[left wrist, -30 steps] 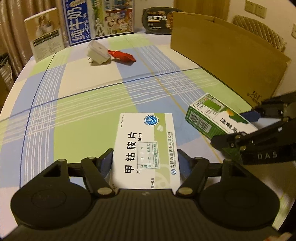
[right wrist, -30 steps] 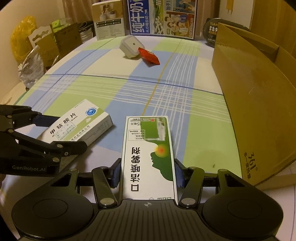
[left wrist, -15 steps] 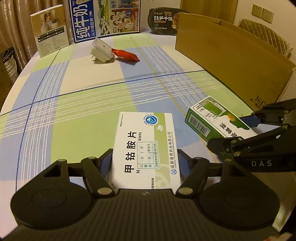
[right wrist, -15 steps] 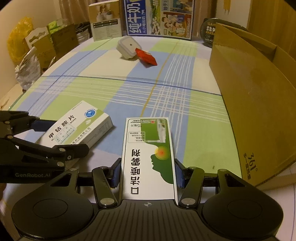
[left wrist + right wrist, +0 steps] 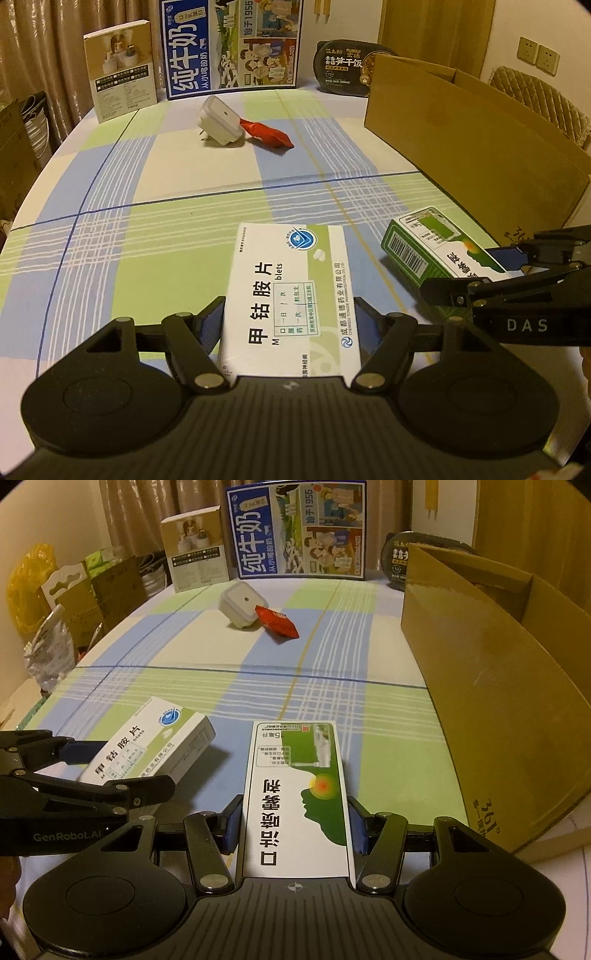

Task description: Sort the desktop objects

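A round surface [image 5: 177,177] under a checked cloth of pale green, blue and cream fills the left wrist view, with tan curtains behind. The left claw [image 5: 288,317] is clamped on a white and pale green medicine carton [image 5: 291,295], held clear of the cloth; its face reads 甲钴胺片, "blets" and a pharmaceutical company line too small to read in full. Just to the right, the right claw [image 5: 484,273], marked "DAS", grips a green and white spray carton [image 5: 432,247] with a barcode on its end. Farther back lie a white square plug adapter [image 5: 219,123] touching a red foil snack packet [image 5: 267,134], both untouched. Along the far edge stand a beige product box [image 5: 122,70], a blue milk case [image 5: 232,48] printed 纯牛奶 and "1956", and a black round instant-rice tub [image 5: 345,68]. A large open brown cardboard box [image 5: 480,147] stands on the right.

In the right wrist view, the right claw [image 5: 293,825] is closed on the spray carton [image 5: 297,794], whose upside-down print reads 口洁喷雾剂. The left claw [image 5: 110,771], marked "GenRobot.AI", holds the medicine carton [image 5: 147,749] beside it. The cardboard box [image 5: 498,686] shows "361°" on its near wall.

As I judge it, sorting is under way: two cartons are picked up, neither yet placed, probably bound for the cardboard box; the adapter [image 5: 242,605] and packet [image 5: 277,622] are left.
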### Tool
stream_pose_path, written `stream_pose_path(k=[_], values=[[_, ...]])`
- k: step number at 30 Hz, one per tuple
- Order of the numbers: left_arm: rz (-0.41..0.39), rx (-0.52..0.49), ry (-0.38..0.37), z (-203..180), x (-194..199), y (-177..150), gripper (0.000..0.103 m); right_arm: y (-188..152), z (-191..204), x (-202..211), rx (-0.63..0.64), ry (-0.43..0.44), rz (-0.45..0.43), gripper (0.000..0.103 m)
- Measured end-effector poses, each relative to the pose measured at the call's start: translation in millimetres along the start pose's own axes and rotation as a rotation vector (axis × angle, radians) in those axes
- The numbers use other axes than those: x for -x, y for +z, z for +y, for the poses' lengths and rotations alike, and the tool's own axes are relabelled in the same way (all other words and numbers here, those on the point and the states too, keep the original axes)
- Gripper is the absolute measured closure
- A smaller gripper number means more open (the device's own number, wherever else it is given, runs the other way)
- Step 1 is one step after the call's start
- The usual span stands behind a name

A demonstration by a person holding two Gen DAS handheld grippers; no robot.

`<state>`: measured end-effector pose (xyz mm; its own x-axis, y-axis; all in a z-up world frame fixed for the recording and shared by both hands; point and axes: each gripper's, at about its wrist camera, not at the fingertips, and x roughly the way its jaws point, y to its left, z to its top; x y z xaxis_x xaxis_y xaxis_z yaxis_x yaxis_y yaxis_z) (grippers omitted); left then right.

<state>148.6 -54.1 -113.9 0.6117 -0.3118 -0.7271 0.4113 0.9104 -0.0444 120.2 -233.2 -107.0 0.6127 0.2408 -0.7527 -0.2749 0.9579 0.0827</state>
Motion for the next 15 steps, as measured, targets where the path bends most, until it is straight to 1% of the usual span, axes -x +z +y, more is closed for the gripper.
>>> stream_pose_path(k=[15], values=[[-0.001,0.017,0.005,2.0,1.7,0.1,0.036,0.6,-6.2,9.6,-0.021,0.001,-0.026,0.05]])
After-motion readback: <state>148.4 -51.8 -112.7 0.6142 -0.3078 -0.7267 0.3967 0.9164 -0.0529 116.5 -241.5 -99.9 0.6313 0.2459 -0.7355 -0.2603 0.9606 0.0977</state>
